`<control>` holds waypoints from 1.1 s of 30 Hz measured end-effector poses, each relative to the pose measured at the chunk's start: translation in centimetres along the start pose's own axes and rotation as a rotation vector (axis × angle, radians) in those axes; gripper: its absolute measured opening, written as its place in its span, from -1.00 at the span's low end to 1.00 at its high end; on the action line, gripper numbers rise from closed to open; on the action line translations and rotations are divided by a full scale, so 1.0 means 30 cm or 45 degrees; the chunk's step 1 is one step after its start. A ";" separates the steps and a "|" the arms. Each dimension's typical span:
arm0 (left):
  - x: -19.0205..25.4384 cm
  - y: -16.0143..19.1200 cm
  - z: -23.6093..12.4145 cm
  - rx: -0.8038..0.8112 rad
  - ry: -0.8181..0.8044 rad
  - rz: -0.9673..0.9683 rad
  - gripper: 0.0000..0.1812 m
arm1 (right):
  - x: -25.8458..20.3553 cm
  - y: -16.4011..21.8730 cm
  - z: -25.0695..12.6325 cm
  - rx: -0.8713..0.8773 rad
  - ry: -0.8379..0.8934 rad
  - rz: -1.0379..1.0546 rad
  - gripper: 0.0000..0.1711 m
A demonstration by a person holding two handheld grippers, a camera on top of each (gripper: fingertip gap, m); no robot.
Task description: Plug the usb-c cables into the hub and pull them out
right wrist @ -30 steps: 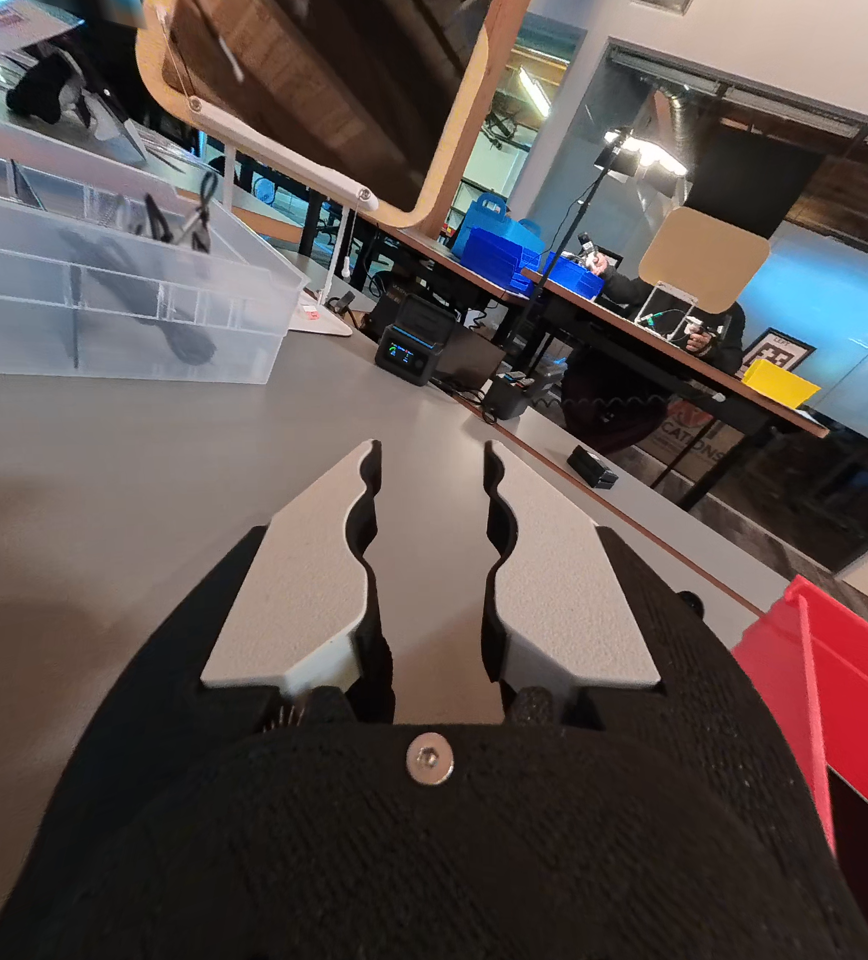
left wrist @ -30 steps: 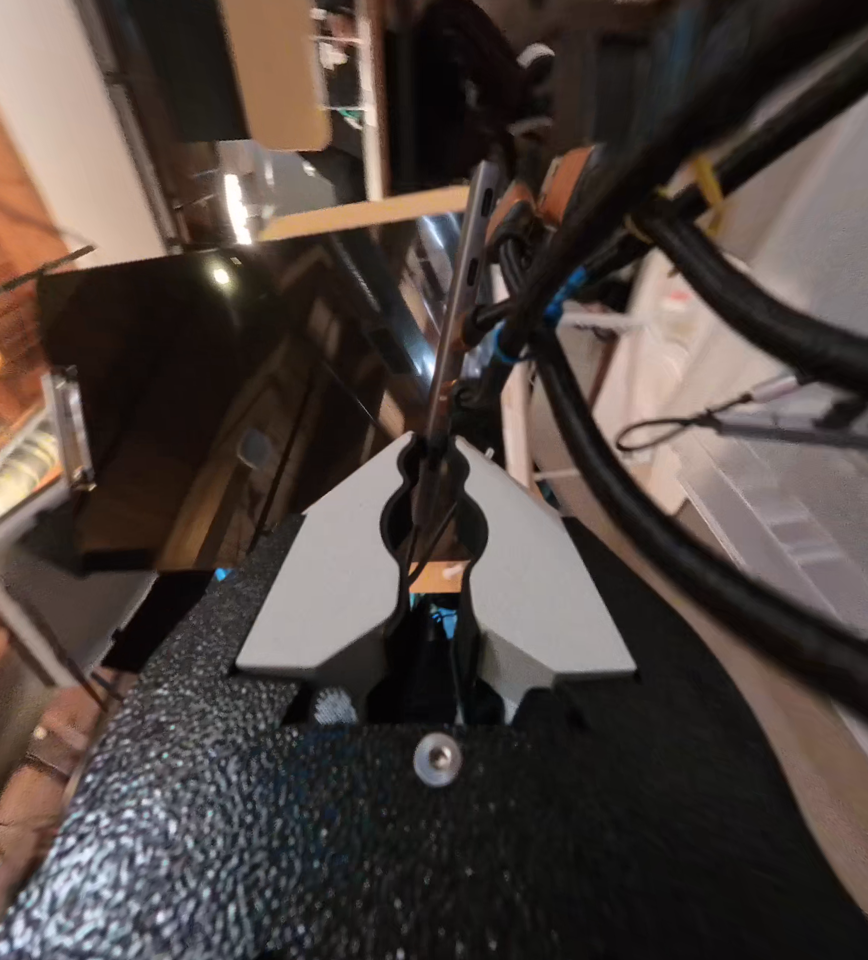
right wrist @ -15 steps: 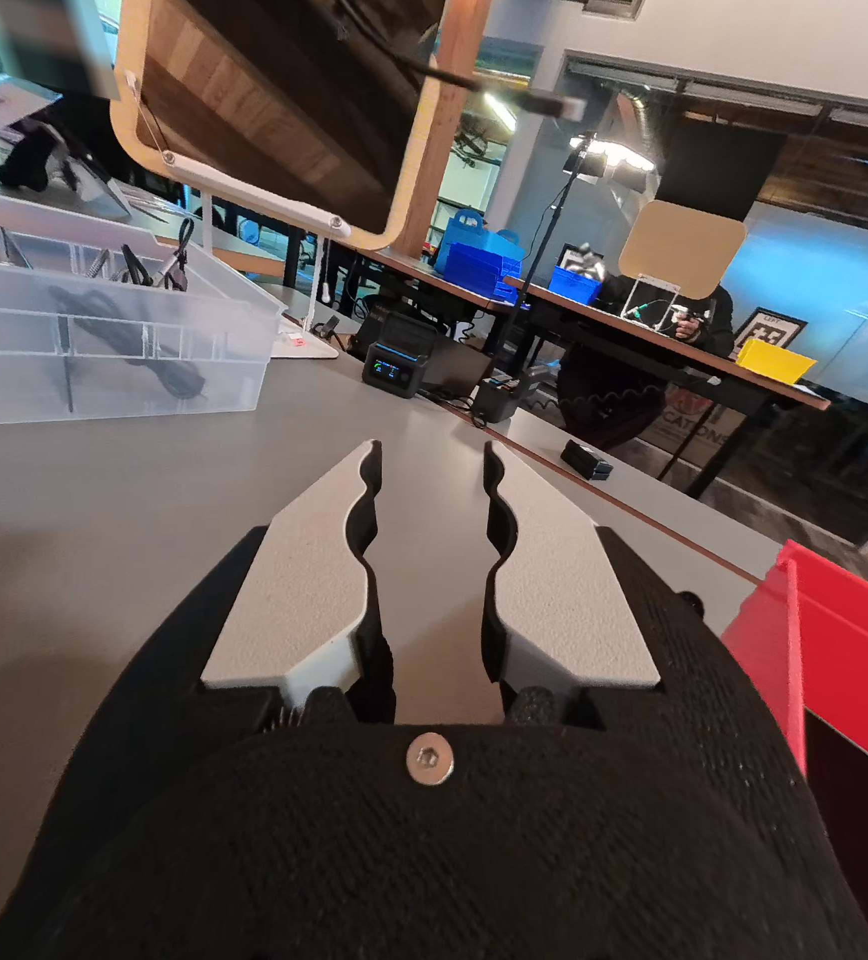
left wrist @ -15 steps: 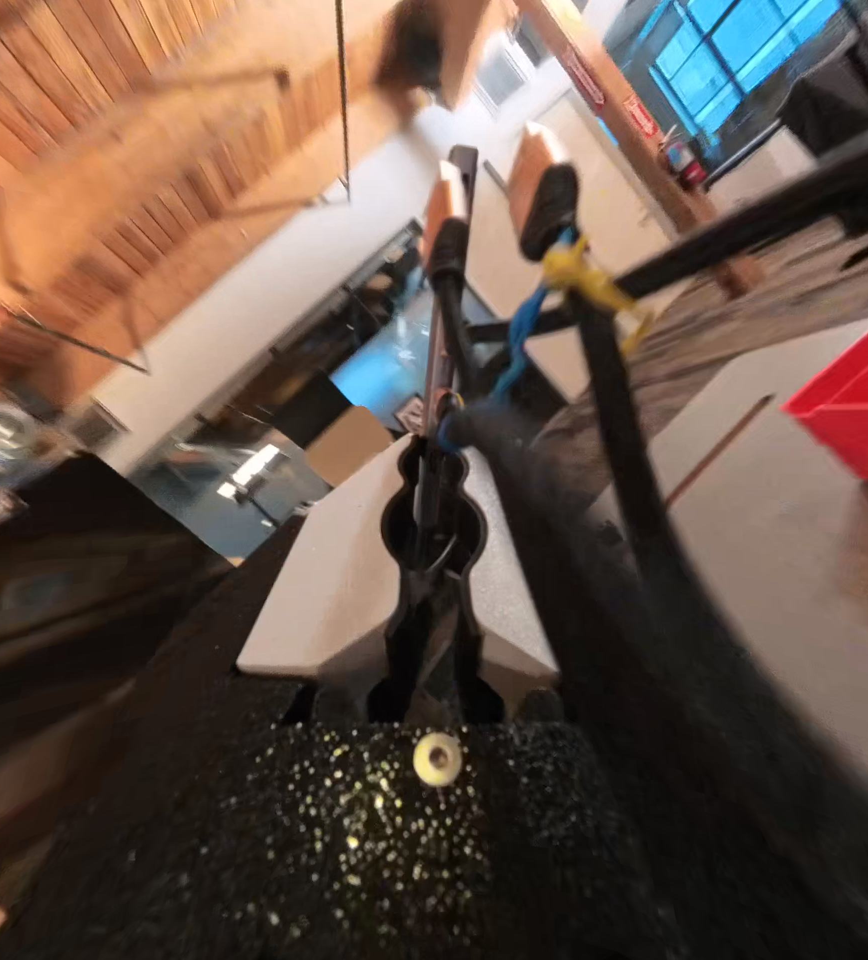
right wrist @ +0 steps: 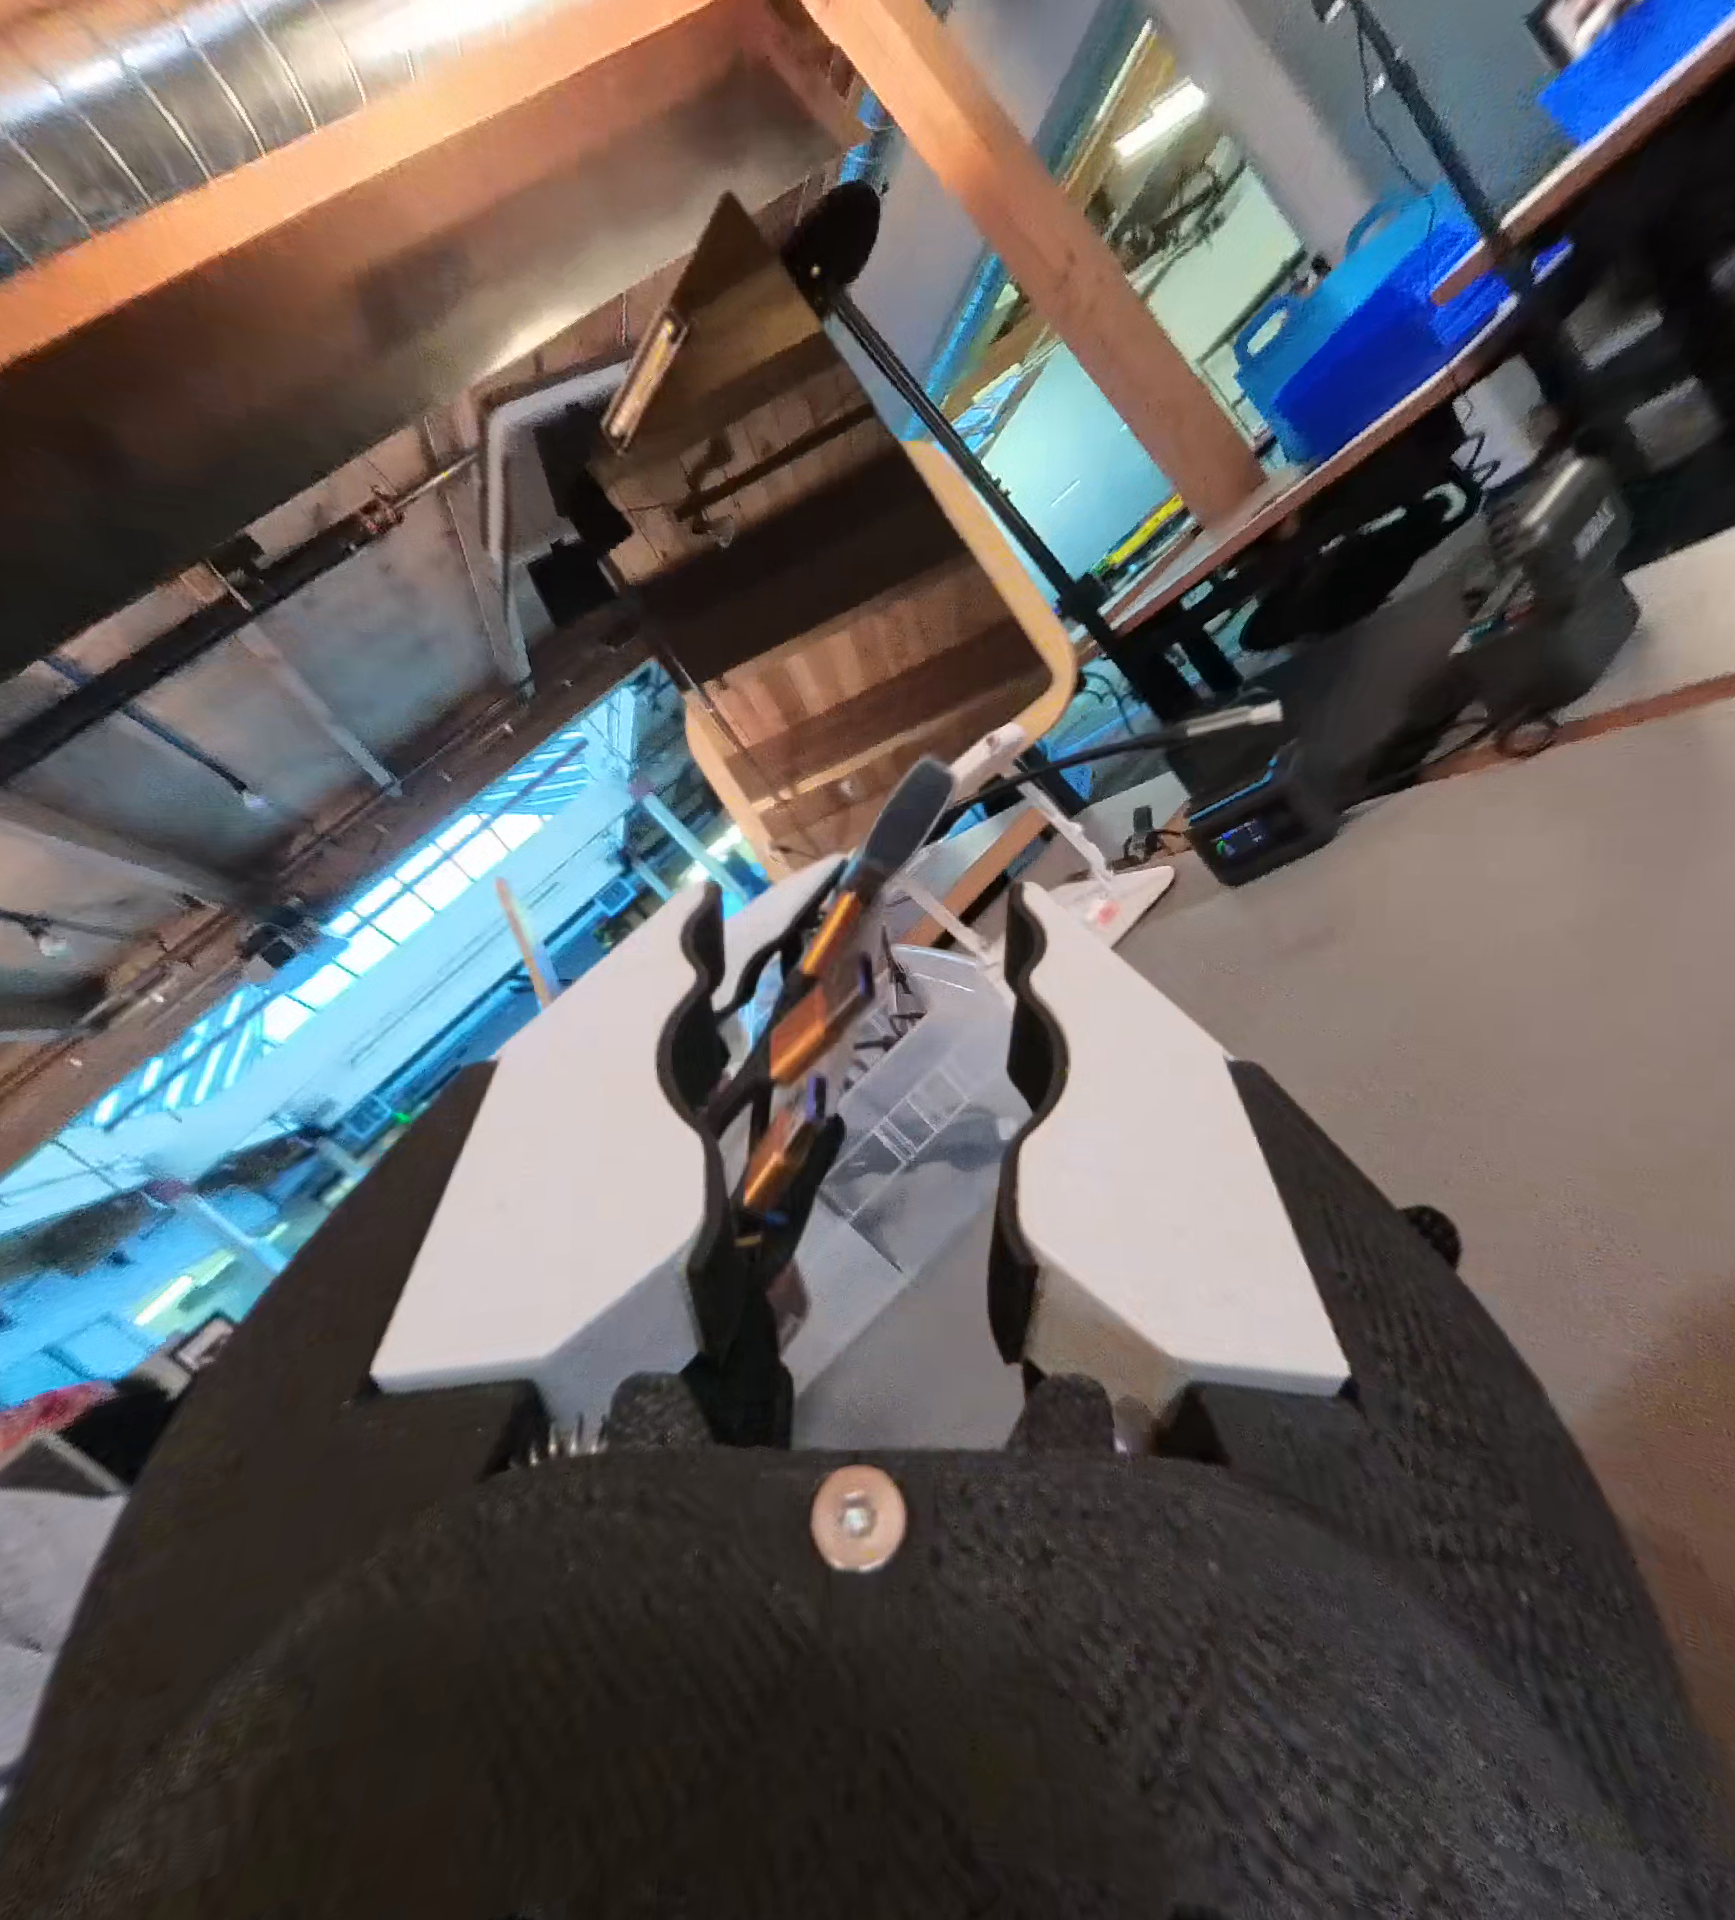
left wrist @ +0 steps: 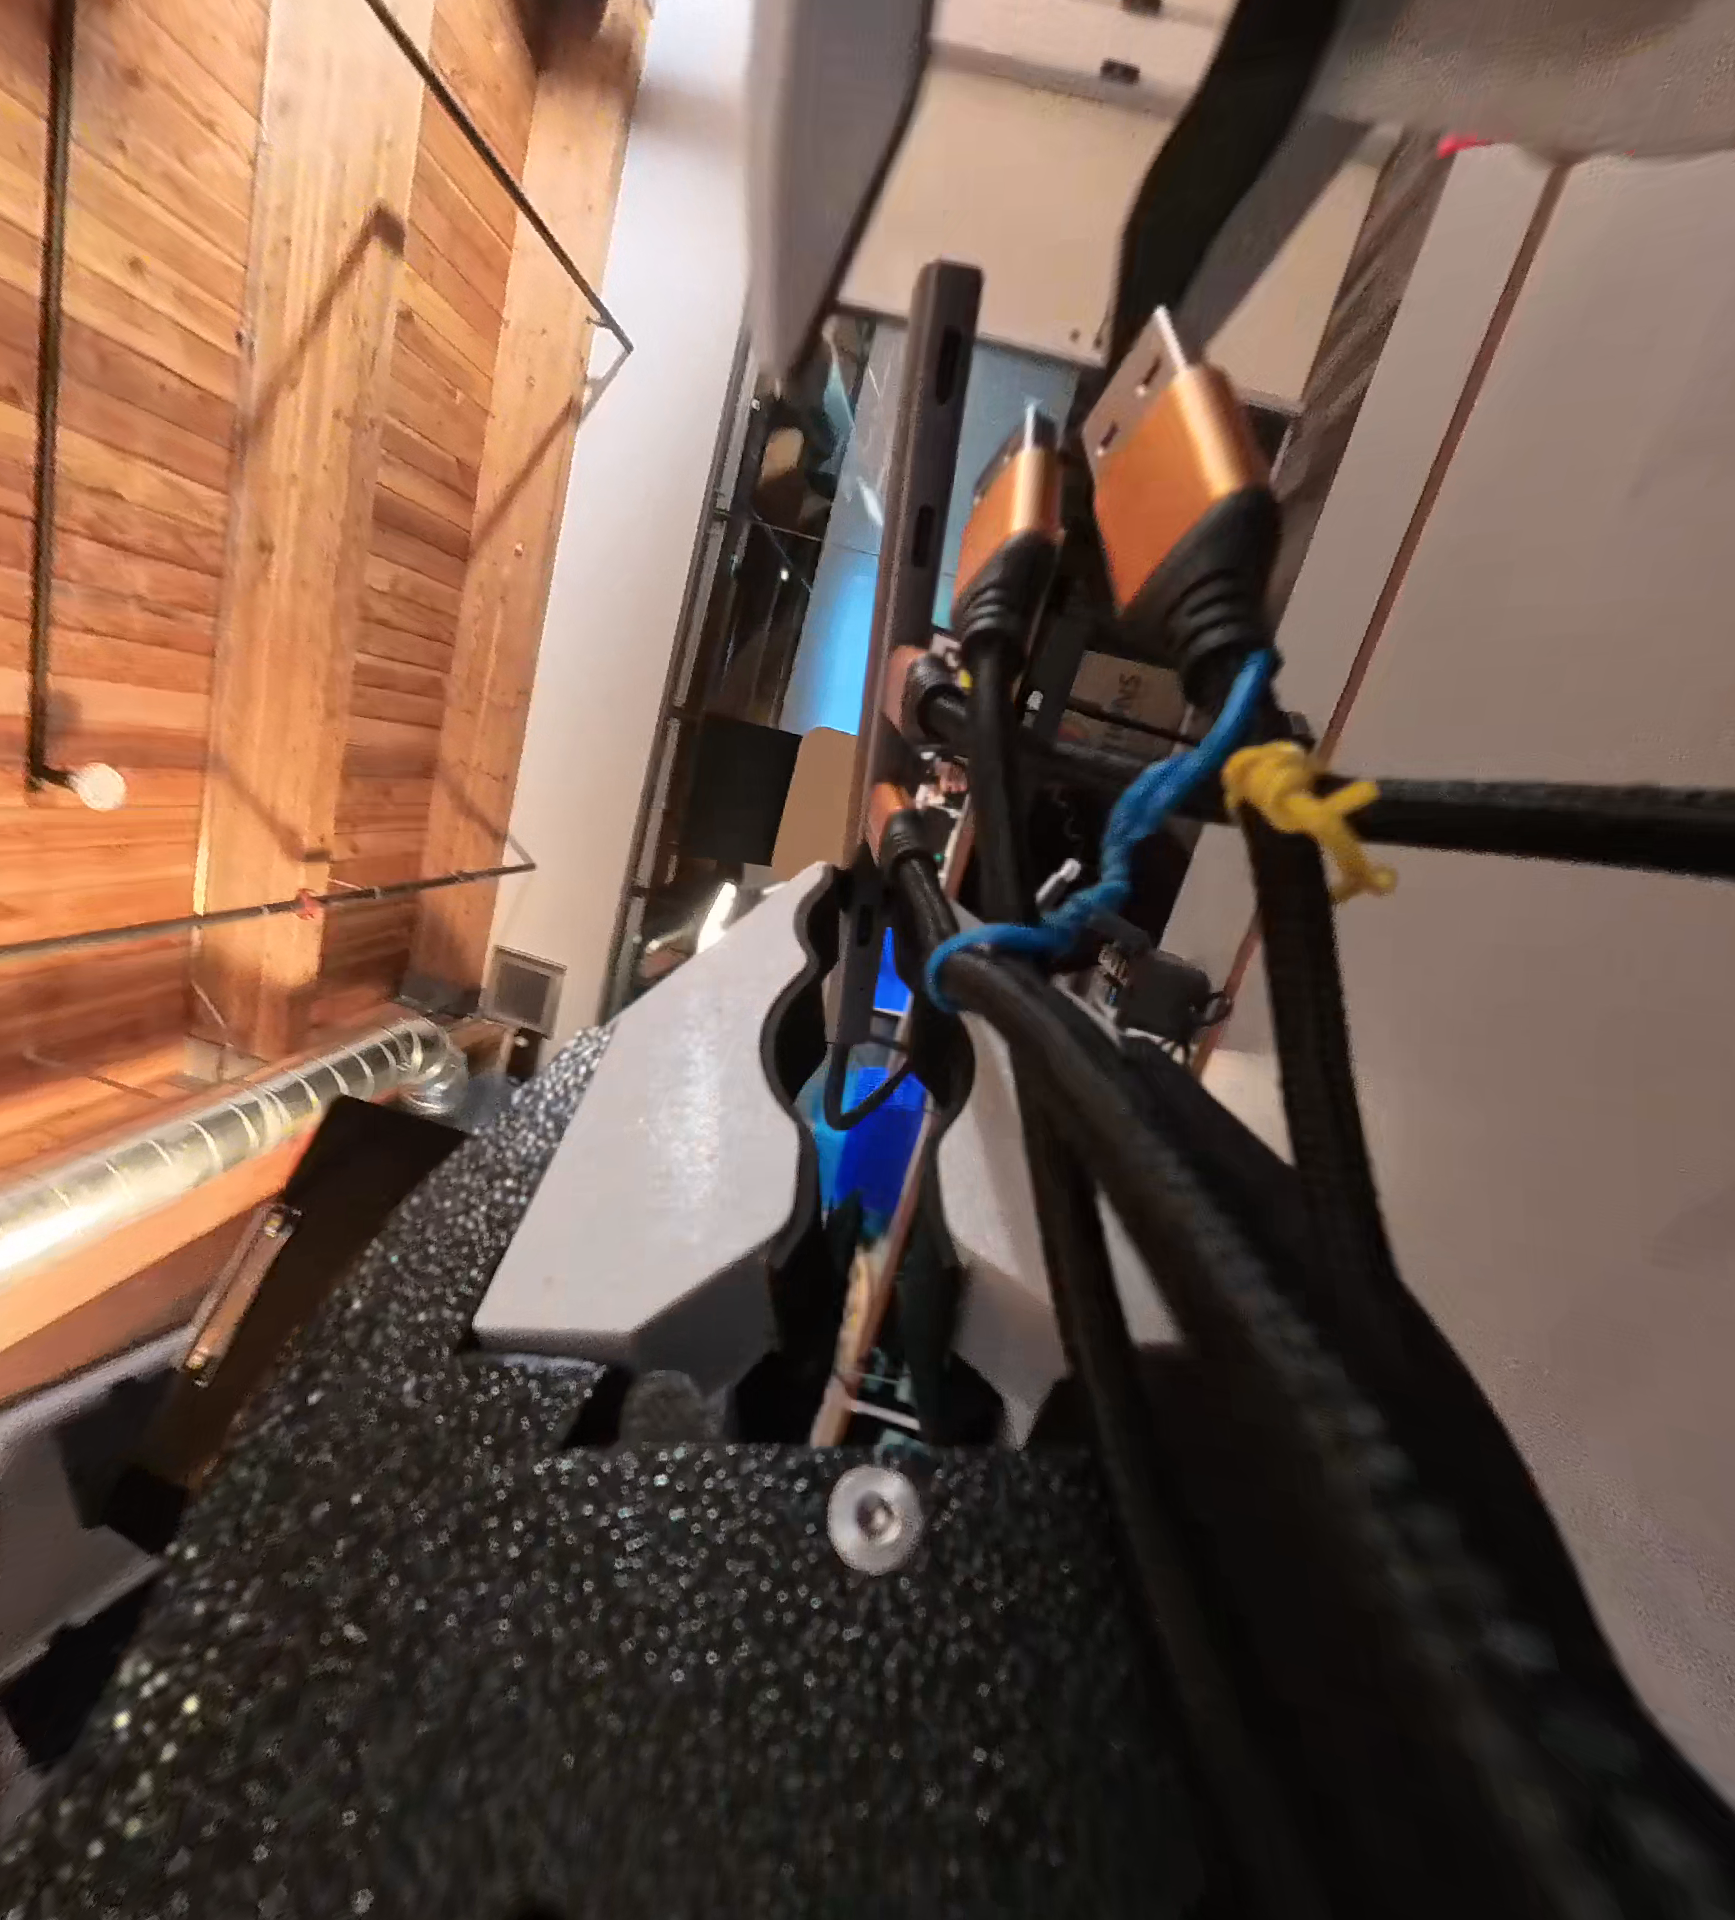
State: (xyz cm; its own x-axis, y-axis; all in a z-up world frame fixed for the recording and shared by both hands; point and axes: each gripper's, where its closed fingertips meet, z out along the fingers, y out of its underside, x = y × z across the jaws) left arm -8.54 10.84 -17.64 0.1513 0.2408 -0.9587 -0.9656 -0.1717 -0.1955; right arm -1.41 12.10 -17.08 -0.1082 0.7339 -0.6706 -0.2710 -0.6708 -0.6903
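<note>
My left gripper [left wrist: 873,914] is shut on a thin dark hub [left wrist: 930,436], seen edge-on and sticking up out of the jaws. Two copper-shelled cable plugs [left wrist: 1169,488] hang beside the hub on black braided cables [left wrist: 1133,1195], tied with blue and yellow twist ties. Whether any plug sits in a port is hidden. My right gripper [right wrist: 863,904] is open and empty. In the right wrist view the hub [right wrist: 899,821] and its copper plugs [right wrist: 809,1023] show between the fingers, farther off in the air.
The grey table [right wrist: 1465,1039] lies below. A clear plastic bin [right wrist: 930,1091] stands behind the hub. A black power station [right wrist: 1247,831] sits at the table's far edge. Blue bins [right wrist: 1362,343] are on another table. A black cable [left wrist: 1590,821] runs off right. About 8 centimeters separates my left fingertips from my right.
The left gripper has swung round with the hub still in it. The right gripper has tilted up and turned toward the hub, which now shows between its open fingers.
</note>
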 end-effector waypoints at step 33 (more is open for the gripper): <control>0.359 -0.046 -0.267 0.210 0.684 -0.422 -0.77 | 0.009 0.533 0.002 -0.702 -0.127 -2.508 -0.91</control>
State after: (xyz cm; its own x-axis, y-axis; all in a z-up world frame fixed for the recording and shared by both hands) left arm -3.89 6.02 -29.37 0.4904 -0.2629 -0.8309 -0.8627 -0.0111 -0.5056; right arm -5.82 1.58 -28.29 -0.1380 0.3458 0.9281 0.1922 0.9286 -0.3174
